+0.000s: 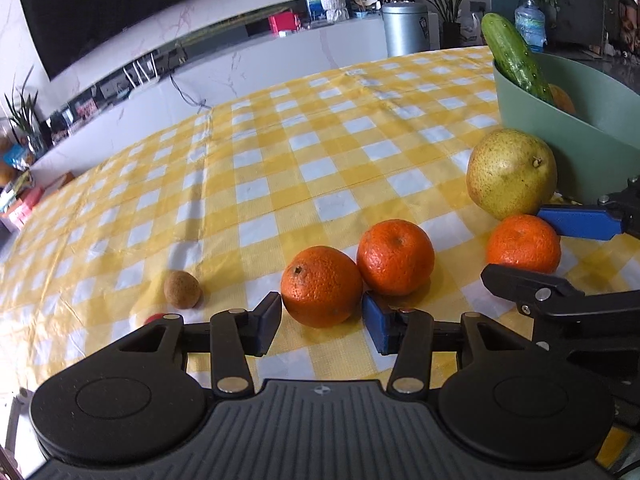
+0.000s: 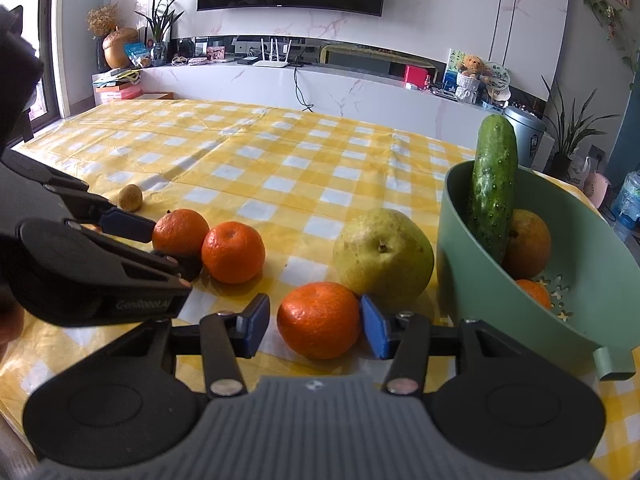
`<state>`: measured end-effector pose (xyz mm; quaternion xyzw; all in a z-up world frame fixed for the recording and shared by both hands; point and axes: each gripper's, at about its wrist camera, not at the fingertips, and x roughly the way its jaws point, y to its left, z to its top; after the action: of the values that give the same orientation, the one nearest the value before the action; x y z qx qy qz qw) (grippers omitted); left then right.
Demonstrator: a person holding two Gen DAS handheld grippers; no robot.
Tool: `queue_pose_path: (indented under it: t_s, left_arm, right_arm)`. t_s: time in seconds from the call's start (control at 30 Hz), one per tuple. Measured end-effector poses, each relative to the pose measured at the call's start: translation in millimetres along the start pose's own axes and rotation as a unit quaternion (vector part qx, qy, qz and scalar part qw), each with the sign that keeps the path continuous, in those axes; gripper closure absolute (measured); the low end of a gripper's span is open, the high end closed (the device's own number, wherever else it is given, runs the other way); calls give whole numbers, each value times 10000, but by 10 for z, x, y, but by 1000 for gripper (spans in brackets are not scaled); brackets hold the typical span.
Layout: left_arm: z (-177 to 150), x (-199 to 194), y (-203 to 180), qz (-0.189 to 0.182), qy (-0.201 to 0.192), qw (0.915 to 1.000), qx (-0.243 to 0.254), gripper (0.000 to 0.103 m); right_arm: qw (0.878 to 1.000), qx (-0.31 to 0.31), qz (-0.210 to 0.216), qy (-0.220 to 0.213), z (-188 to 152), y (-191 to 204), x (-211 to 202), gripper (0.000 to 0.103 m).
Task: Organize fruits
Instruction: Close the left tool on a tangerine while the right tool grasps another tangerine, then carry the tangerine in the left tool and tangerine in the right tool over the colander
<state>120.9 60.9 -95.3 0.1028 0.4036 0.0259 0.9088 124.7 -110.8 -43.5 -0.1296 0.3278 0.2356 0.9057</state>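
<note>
Worktop [image 1: 280, 168] under yellow-and-white checked cloth. Landmark: sage-green plastic colander bowl [image 2: 500, 300], perforated floor, standing at the right end.

Inside the bowl: dark green warty cucumber [image 2: 492, 188] leaning upright against the wall, a dull orange fruit [image 2: 530, 242] behind it, another orange piece [image 2: 534, 292] lower down.

Just left of the bowl: large yellow-green speckled pear [image 2: 384, 258], stem end toward camera.

In front of the pear: glossy, pebbled-skin orange mandarin [image 2: 318, 320], sitting on the cloth between the right gripper [image 2: 316, 326] jaws; jaws wide, blue pads flanking it, contact uncertain.

Farther left of the bowl: two more mandarins side by side, touching. Left gripper [image 1: 322, 320] jaws spread around the nearer one [image 1: 320, 285]; the other [image 1: 395, 256] lies just beyond.

Farthest from the bowl: small brown rough-skinned round fruit [image 1: 182, 289].
</note>
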Motion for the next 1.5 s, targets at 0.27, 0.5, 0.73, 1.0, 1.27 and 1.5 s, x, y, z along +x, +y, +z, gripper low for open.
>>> queue_pose_path:
  t_s: [0.27,0.5,0.73,1.0,1.27,1.5]
  left_arm:
    - [5,12,9,-28,-27,10000,-51,54]
    - [8,-15,90,2,101,9993,-346,55]
    - [-13,-164,225,-131,8,9953,-955,55]
    - [25,-469,284,-360,-298,9877,-1492,55]
    - [175,-877,164,-710,-751,9802,-1687,55]
    - [293,-1171,23,-991,-996,9755,-1692,55]
  right_arm:
    - [10000,10,-42,-11,-5,-9,-7,59]
    - [10000,59,12,-26,-5,-33,-22,60]
    - [9995,-36,149,-273,0,2,-153,61]
    - [9987,127,267,-426,5,-69,-343,61]
    - [9968,234,211,-729,13,-204,-715,61]
    - [9932,523,40,-1036,38,-461,-1051,61]
